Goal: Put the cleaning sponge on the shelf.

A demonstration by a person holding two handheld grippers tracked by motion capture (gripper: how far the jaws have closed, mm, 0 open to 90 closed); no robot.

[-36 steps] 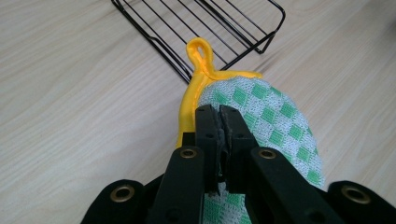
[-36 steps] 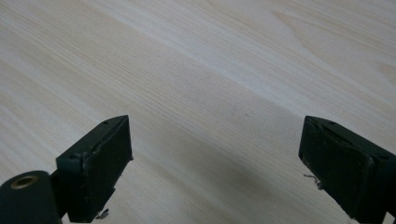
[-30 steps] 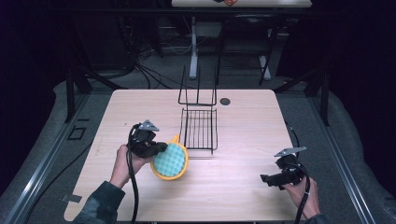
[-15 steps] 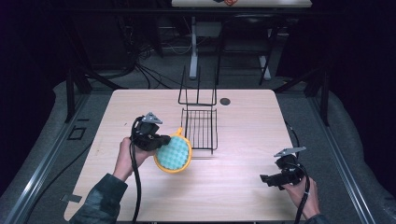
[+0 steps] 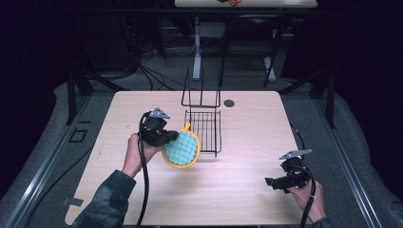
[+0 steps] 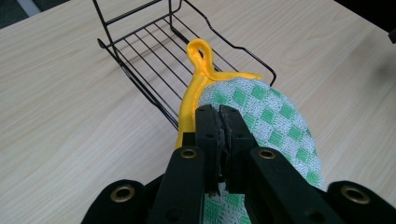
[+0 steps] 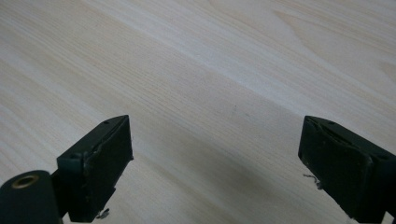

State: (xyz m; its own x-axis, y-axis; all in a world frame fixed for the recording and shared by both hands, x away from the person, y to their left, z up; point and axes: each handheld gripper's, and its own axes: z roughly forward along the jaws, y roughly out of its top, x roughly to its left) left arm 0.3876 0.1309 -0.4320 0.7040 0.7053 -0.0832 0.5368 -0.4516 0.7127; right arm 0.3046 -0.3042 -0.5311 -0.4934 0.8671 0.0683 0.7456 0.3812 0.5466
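The left claw (image 5: 172, 137) is clamped on the edge of a round pot holder (image 5: 182, 148), green-and-white checked with a yellow border and a yellow hanging loop, and holds it tilted above the wooden surface (image 5: 247, 123), just left of the black wire rack (image 5: 206, 127). In the left gripper view the 2 jaws stand pressed together on the pot holder (image 6: 261, 116), whose loop points toward the wire rack (image 6: 154, 51). The rack is a shallow wire basket with an upright wire back; nothing lies in it, and the pot holder's rim overlaps its near left corner in the high view without resting inside. A small dark round disc (image 5: 229, 103) sits on the surface just right of the rack's back. The right claw (image 5: 274, 181) hovers low near the front right corner, well apart from the rack, its jaws spread wide over the bare surface (image 7: 210, 84) with nothing between them.
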